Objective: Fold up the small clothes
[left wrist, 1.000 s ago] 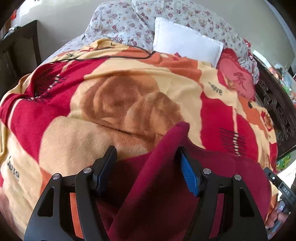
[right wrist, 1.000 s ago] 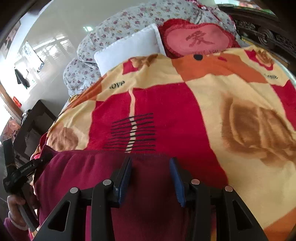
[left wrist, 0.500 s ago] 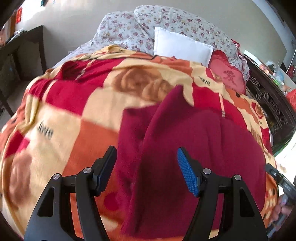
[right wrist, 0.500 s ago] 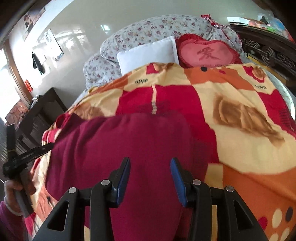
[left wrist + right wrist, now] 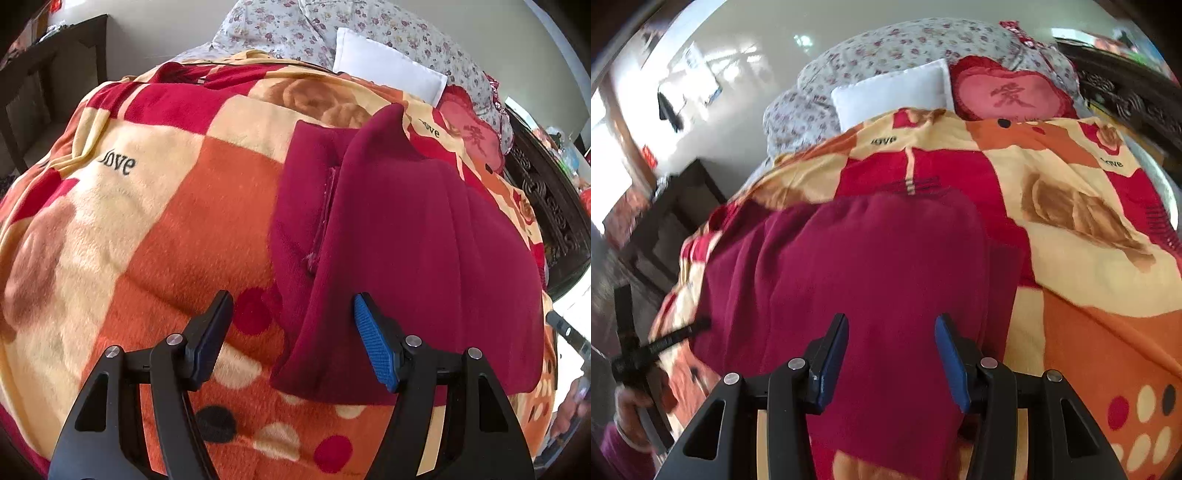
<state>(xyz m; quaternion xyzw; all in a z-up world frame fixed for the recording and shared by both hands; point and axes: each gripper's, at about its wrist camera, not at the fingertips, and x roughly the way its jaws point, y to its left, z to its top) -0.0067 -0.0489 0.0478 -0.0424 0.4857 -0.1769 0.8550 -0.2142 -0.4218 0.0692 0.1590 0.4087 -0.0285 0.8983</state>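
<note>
A dark red garment (image 5: 406,236) lies folded over on the patterned blanket (image 5: 155,229) of a bed. In the left wrist view its left edge and a seam run between the fingers. My left gripper (image 5: 291,332) is open and empty, just above the garment's near left edge. In the right wrist view the garment (image 5: 871,273) spreads ahead and under the fingers. My right gripper (image 5: 892,350) is open above its near right part, holding nothing. The left gripper (image 5: 665,341) shows at the left edge of the right wrist view.
A white pillow (image 5: 388,66), floral pillows (image 5: 295,22) and a red heart cushion (image 5: 1008,92) lie at the bed's head. Dark carved furniture (image 5: 554,206) stands to the right of the bed, a dark table (image 5: 44,85) to the left.
Both grippers have pulled back towards the near edge of the bed. The left gripper, earlier around a raised fold of the garment, now stands clear and the garment lies flat.
</note>
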